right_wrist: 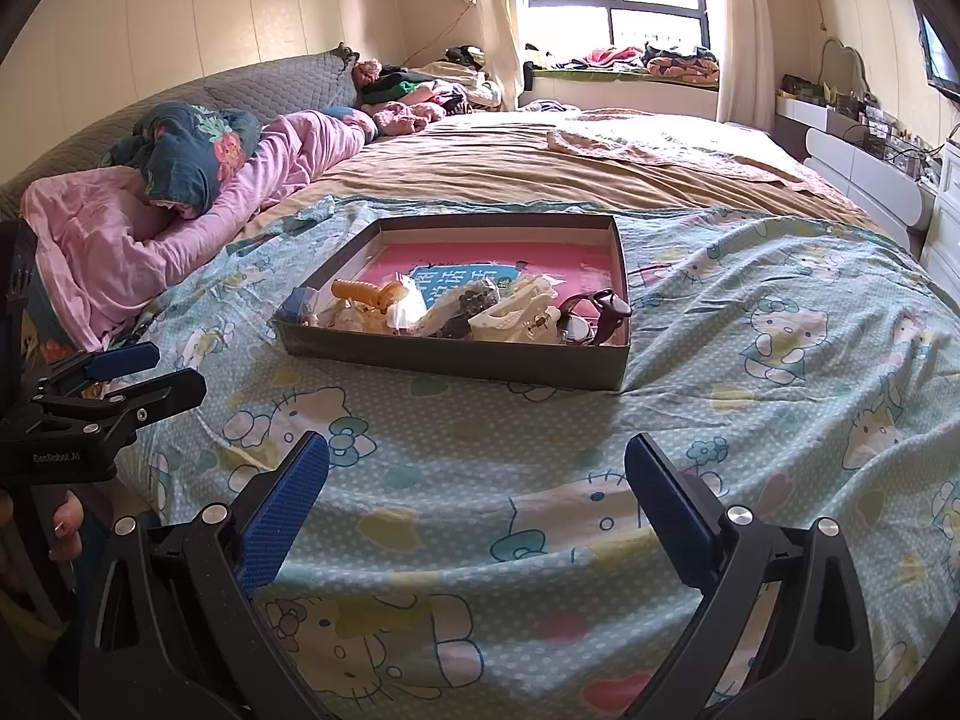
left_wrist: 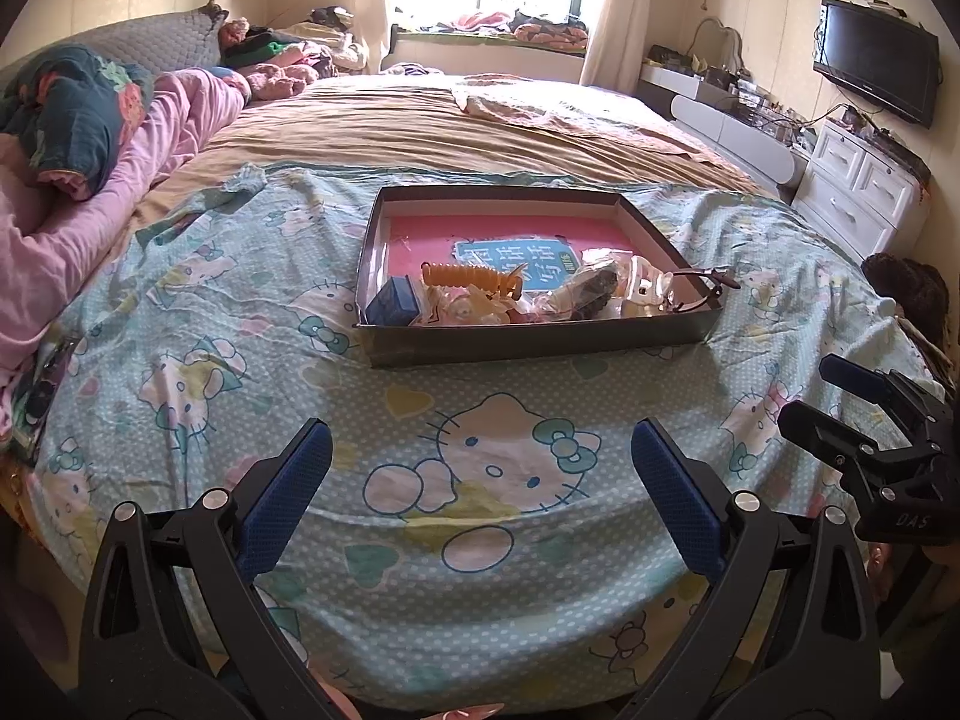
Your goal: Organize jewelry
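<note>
1. We hold our left gripper (left_wrist: pixel 480 468) low over the near edge of the bed, its blue-padded fingers (left_wrist: pixel 288 492) spread wide with nothing between them.
2. Our right gripper (right_wrist: pixel 477 474) hangs just beside it at the same edge, fingers likewise spread and empty; from the left wrist view it shows at the far right (left_wrist: pixel 864 414), also apart.
3. The jewelry sits in a shallow dark box (right_wrist: pixel 456 363) lying flat on the cartoon-cat sheet (right_wrist: pixel 750 420), ahead of both grippers and well apart from them.
4. Inside, along the box's near wall, we see a blue case (left_wrist: pixel 393 300), an orange ribbed hair clip (left_wrist: pixel 468 277), a cream claw clip (right_wrist: pixel 516 312), clear bags with small pieces (left_wrist: pixel 576 294), and dark-framed glasses (right_wrist: pixel 600 312) at the right corner. A pink book with a blue label (left_wrist: pixel 510 255) lines the bottom.
5. Nothing lies on the sheet between the grippers and the box.
6. Around it: a pink quilt (right_wrist: pixel 120 240) heaped to the left, a tan blanket (left_wrist: pixel 450 126) beyond, white drawers (left_wrist: pixel 858 192) and a wall television (left_wrist: pixel 876 69) to the right.
</note>
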A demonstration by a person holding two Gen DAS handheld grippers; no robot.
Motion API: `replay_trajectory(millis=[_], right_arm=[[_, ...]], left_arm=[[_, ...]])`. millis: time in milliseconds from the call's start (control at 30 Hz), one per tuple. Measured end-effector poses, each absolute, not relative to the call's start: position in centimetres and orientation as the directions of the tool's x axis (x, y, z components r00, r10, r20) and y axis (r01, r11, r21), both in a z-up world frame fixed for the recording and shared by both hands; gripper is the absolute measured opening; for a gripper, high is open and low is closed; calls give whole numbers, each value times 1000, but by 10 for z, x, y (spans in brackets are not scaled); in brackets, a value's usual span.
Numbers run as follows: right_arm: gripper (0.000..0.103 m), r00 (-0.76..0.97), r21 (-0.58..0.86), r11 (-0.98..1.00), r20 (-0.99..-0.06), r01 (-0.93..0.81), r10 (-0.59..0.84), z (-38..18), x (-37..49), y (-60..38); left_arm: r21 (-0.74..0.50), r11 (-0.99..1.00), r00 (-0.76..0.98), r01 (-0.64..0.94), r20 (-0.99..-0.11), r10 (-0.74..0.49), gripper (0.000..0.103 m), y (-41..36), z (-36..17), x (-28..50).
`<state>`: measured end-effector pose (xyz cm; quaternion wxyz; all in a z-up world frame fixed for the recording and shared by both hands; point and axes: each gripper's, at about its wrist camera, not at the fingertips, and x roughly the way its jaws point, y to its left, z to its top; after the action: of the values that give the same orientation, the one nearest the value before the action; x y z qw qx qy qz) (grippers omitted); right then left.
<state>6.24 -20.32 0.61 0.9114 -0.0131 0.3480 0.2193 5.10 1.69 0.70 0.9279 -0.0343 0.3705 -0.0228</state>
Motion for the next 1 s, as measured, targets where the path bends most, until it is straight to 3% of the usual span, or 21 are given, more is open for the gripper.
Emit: replay_trajectory(millis=[1000], right_arm=[[98,661,128,903,-640,-409,391,6,61,-203]], left_arm=[[-77,997,724,11,-687,-61,93,18,9,51]])
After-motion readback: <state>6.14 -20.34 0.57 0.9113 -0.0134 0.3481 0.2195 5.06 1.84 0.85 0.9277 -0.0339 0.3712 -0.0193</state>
